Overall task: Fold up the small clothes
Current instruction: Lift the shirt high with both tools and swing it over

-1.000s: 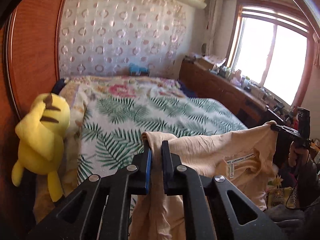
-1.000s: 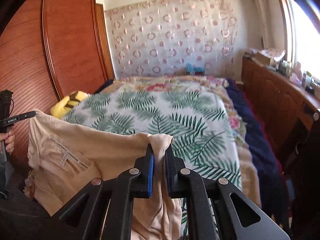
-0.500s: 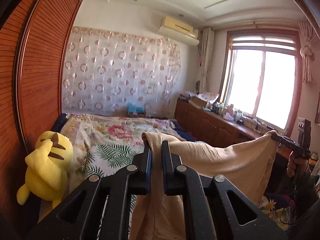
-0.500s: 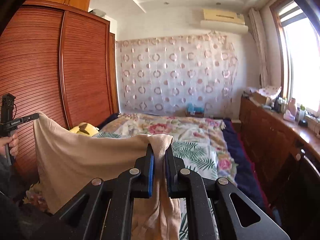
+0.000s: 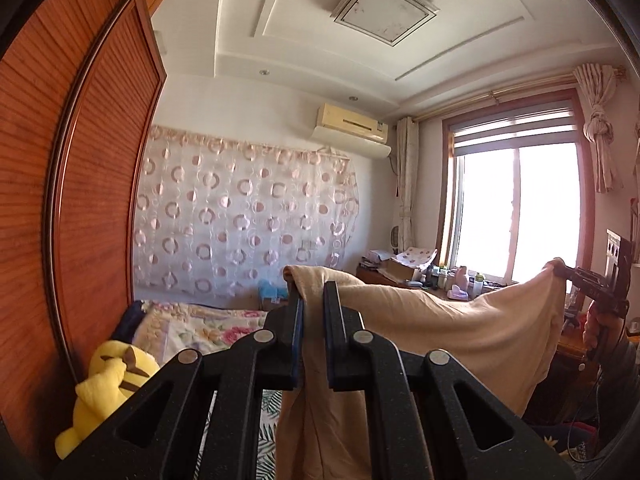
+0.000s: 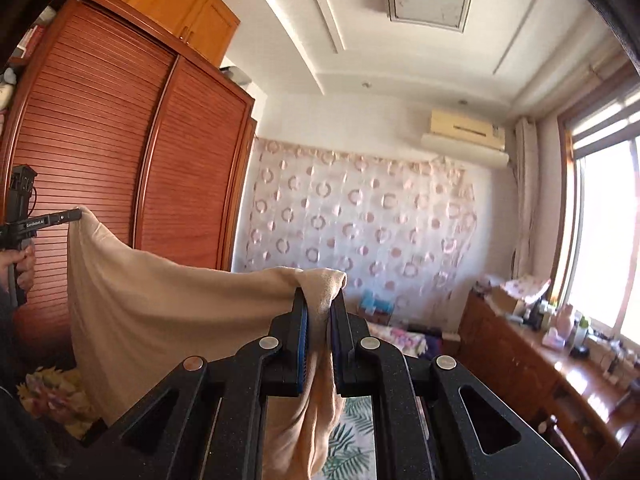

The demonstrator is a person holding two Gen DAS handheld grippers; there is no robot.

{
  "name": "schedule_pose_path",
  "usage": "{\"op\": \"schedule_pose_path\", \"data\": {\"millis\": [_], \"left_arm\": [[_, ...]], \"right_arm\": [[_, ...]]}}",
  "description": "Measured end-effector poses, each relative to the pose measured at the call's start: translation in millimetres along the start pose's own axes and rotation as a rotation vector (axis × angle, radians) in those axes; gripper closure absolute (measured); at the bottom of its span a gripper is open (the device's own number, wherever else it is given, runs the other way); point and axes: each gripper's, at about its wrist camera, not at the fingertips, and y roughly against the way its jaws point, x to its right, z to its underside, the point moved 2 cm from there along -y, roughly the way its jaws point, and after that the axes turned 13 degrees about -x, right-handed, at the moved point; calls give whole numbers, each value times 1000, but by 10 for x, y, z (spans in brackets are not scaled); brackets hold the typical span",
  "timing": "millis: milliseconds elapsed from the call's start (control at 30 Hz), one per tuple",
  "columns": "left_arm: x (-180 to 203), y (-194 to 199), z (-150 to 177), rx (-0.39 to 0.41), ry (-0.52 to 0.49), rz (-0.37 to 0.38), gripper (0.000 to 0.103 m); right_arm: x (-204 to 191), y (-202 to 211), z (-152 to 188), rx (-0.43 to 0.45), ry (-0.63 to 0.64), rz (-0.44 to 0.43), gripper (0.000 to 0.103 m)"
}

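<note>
I hold both grippers level and high above the bed [image 5: 208,320], well apart. My left gripper [image 5: 312,300] is clamped on one top corner of the beige garment [image 5: 460,332]; my right gripper [image 6: 319,304] is pinched tight on the other corner. The garment hangs stretched between them with a slack dip along its top edge. Its lower hem is hidden behind my gripper bodies. My right hand [image 5: 596,326] is half cut off at the edge of the left view. The sideboard [image 6: 532,356] carries bottles too small to make out.
</note>
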Motion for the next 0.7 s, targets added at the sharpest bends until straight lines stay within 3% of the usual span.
{"op": "schedule_pose_path", "data": {"millis": [233, 400, 567, 700], "left_arm": [[-62, -172, -256, 9, -45, -47, 93], [-242, -706, -477, -35, -57, -98, 93], [-481, -1554, -352, -132, -61, -155, 93], [-753, -2373, -21, -244, -33, -172, 93]], "right_arm": [[-2, -143, 2, 16, 42, 33, 94], [78, -430, -184, -4, 62, 82, 94], [165, -1207, -284, -89, 88, 123, 94], [251, -2123, -40, -197, 88, 115, 94]]}}
